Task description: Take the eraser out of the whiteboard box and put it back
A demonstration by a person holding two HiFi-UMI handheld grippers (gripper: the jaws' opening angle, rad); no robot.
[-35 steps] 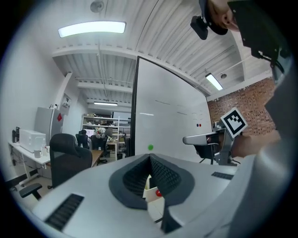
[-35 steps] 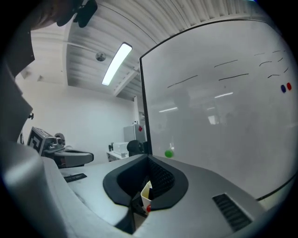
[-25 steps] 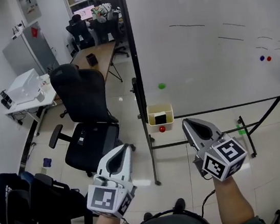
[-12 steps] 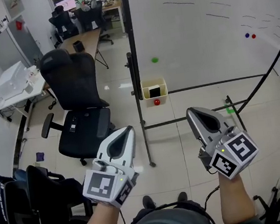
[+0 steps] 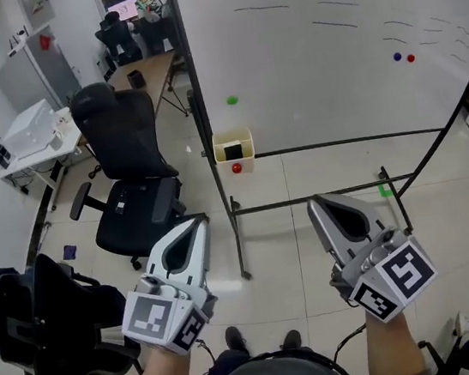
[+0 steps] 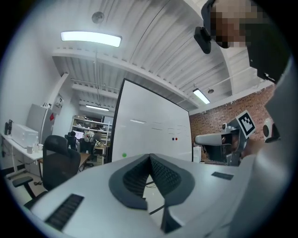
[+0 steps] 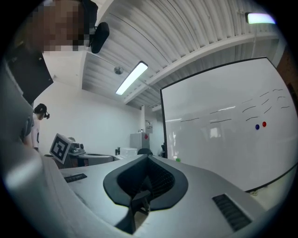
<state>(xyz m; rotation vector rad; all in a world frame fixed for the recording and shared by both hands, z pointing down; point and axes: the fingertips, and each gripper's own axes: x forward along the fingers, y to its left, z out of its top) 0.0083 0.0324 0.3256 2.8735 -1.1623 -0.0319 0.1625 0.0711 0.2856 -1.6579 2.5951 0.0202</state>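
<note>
Backing off, left gripper (image 5: 197, 221) and right gripper (image 5: 313, 202) stand closed and empty, whiteboard box (image 5: 248, 147) at 12 o'clock.

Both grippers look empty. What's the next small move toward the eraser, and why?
Probably carry the left gripper forward toward the small yellow box at the bottom corner of the white whiteboard, opening its jaws on the way. The black eraser sits in that box, well beyond this gripper, which is shut and empty.

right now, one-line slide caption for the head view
Person faces a white whiteboard with a pale yellow box, left grey gripper and right grey gripper both shut.
</note>
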